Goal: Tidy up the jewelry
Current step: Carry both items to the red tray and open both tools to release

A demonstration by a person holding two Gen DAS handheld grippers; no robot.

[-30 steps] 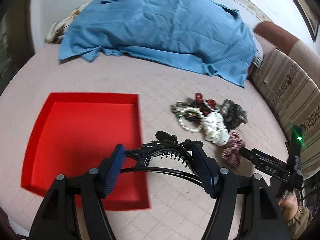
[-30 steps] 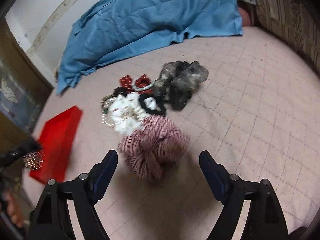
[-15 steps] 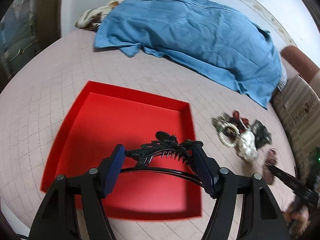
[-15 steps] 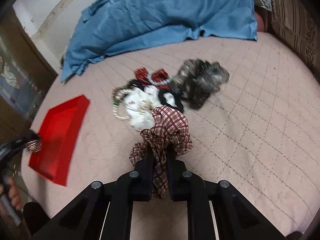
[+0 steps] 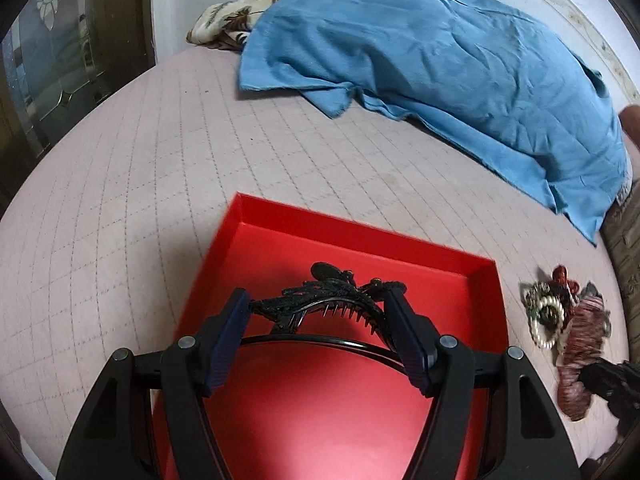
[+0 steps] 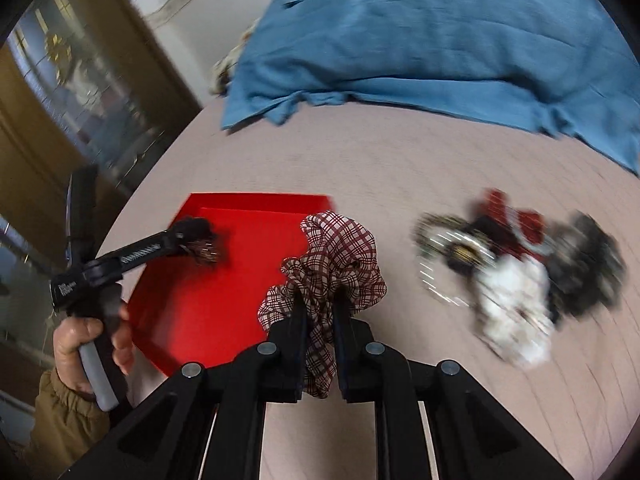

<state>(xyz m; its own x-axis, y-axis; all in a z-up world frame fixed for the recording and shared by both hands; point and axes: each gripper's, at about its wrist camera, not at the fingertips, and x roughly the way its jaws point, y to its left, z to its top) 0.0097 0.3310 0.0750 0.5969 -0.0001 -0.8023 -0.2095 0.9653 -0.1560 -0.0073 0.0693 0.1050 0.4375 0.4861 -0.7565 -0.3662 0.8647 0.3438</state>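
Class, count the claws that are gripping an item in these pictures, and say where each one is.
2. The left claw grips a black hair clip above the red tray; the right claw pinches a plaid scrunchie beside that tray's edge.

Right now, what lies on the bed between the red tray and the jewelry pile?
Only bare pink quilted bedspread lies between the red tray and the jewelry pile; the left wrist view shows that strip clearly, the right wrist view shows it blurred.

This is a bedroom in a home. A bed with a pink quilted cover [image 5: 200,168] fills the scene, with a rumpled blue sheet [image 5: 440,64] over a floral pillow [image 5: 224,24] at its far end. A wooden door with patterned glass [image 5: 52,60] stands just beside the bed.
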